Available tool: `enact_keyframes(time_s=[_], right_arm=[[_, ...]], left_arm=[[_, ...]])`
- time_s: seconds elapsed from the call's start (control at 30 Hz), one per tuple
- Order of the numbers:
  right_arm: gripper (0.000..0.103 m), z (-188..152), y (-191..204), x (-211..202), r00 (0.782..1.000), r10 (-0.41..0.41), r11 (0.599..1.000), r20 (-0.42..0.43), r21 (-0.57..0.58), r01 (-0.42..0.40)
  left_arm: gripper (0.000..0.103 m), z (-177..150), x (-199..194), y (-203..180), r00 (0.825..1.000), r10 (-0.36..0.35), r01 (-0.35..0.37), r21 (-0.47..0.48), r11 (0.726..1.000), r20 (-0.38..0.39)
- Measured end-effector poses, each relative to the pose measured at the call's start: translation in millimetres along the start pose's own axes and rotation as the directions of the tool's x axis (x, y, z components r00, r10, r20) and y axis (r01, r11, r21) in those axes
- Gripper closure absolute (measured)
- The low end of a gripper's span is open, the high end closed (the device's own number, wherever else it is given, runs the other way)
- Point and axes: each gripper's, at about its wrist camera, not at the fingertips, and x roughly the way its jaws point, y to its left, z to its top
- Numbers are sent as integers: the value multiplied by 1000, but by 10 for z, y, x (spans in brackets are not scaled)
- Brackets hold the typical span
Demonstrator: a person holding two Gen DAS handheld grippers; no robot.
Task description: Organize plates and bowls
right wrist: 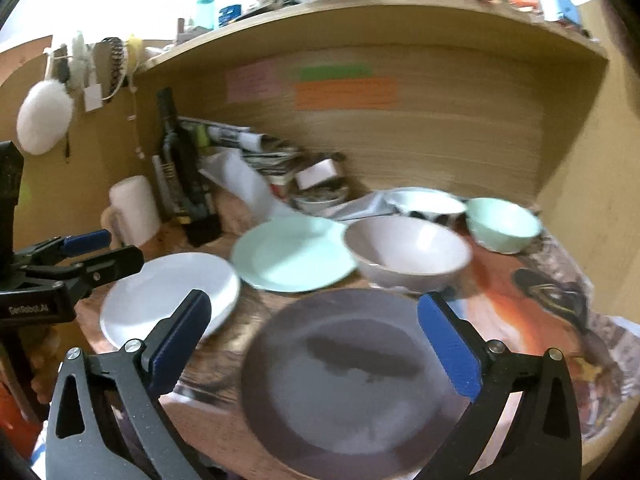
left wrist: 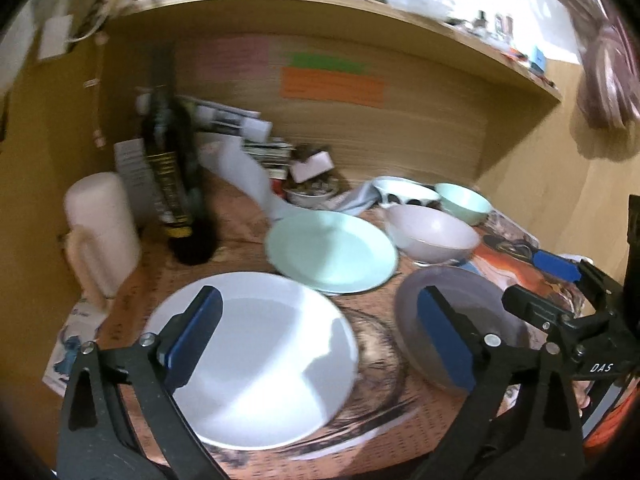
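Observation:
Three plates lie flat on the patterned tablecloth: a white plate (left wrist: 256, 360) (right wrist: 172, 296), a mint plate (left wrist: 332, 252) (right wrist: 292, 256) behind it, and a grey plate (left wrist: 460, 304) (right wrist: 352, 380) to the right. Behind the plates stand a pale mauve bowl (left wrist: 432, 236) (right wrist: 408, 252), a mint bowl (left wrist: 464, 200) (right wrist: 500, 224) and a white spotted bowl (left wrist: 404, 192) (right wrist: 424, 202). My left gripper (left wrist: 320, 336) (right wrist: 96, 250) hangs open above the white plate, holding nothing. Wide open and empty, my right gripper (right wrist: 316, 344) (left wrist: 548, 284) hovers over the grey plate.
A dark bottle (left wrist: 176, 176) and a white mug (left wrist: 100, 232) stand at the left, with papers and a small filled dish (left wrist: 312, 192) behind. A wooden back wall and a cluttered shelf (right wrist: 360, 12) close off the rear and top.

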Motion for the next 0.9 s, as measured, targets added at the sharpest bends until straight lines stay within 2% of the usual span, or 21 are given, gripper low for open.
enact_keyframes(time_s=[0.33,0.5,0.57,0.67,0.77,0.9], right_arm=[[1,-24,346,499,986,132,991,-98,-17,-134],[21,-75,440,729,975,158,987,-155,4,-159],[34,-106,480,838,968,162,986,-190,6,-164],[42,-141,531,956,960,160,986,-231,0,-165],[50,-156,573,1040,956,143,988,-256,-13,-151],[55,-157,601,1101,951,138,989,-276,-10,-146]], left_arm=[[3,-259,-1,749,987,146,-150,-84,985,-60],[3,-367,92,1095,980,170,-184,-142,973,-104],[3,-401,126,1174,977,181,-197,-147,969,-115],[4,-458,162,1257,976,182,-198,-147,969,-118],[18,-483,242,1297,978,156,-176,-147,973,-136],[35,-506,323,1330,979,124,-148,-153,977,-160]])
